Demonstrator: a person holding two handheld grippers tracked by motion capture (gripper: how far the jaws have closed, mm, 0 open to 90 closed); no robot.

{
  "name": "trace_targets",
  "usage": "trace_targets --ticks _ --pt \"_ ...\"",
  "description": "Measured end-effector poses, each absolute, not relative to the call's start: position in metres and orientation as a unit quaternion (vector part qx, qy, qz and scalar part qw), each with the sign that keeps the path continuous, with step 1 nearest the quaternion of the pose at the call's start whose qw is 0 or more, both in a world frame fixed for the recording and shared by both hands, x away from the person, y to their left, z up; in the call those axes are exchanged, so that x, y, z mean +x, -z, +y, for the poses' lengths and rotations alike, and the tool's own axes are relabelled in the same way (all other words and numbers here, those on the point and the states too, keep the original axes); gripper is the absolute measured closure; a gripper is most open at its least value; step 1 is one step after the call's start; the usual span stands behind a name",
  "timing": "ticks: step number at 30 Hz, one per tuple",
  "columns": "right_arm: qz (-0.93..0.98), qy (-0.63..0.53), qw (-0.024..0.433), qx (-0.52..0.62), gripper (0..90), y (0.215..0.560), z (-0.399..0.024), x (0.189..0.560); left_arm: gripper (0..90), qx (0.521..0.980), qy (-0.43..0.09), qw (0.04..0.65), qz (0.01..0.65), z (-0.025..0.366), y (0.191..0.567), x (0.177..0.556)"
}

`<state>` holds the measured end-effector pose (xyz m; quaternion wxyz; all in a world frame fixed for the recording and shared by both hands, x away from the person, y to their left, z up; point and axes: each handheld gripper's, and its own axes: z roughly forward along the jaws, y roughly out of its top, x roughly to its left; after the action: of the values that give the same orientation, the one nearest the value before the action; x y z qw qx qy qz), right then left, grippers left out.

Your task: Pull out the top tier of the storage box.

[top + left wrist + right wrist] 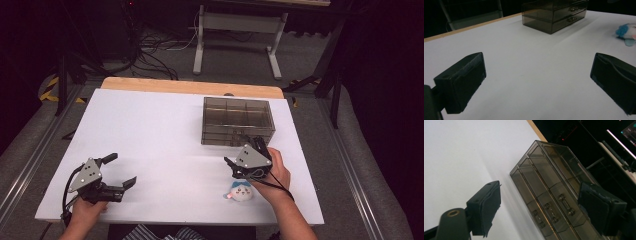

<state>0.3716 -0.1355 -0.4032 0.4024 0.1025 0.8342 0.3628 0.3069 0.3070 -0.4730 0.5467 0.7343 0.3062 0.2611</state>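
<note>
step: reach drawer handle | right gripper (240,150) spread, empty, before drawer box (238,121) at table's (150,130) far right edge | left gripper (120,171) spread, empty, near-left corner | tip: centre one handle (564,203) between jaws, then close squarely

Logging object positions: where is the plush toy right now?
In the high view, the plush toy lies near the table's front edge, right of centre, just below the right gripper.

The high view looks forward and down over the whole white worktop (150,130). The left gripper view sits low, facing across to the smoked drawer box (554,15); the right gripper view, tilted, sees that box (549,190) close up
</note>
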Motion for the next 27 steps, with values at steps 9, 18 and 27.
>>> trace_targets --ticks 9,18,27 --pt "0.828 -0.307 0.465 0.066 20.5 0.402 -0.126 0.368 0.8 0.735 -0.261 0.546 0.305 0.308 0.473 0.307" --pt "0.814 -0.264 0.518 0.007 23.7 0.404 -0.12 0.364 0.8 0.735 -0.261 0.546 0.306 0.308 0.473 0.307" --pt "0.805 -0.242 0.542 -0.018 25.8 0.404 -0.117 0.366 0.7 0.735 -0.26 0.547 0.305 0.308 0.473 0.307"
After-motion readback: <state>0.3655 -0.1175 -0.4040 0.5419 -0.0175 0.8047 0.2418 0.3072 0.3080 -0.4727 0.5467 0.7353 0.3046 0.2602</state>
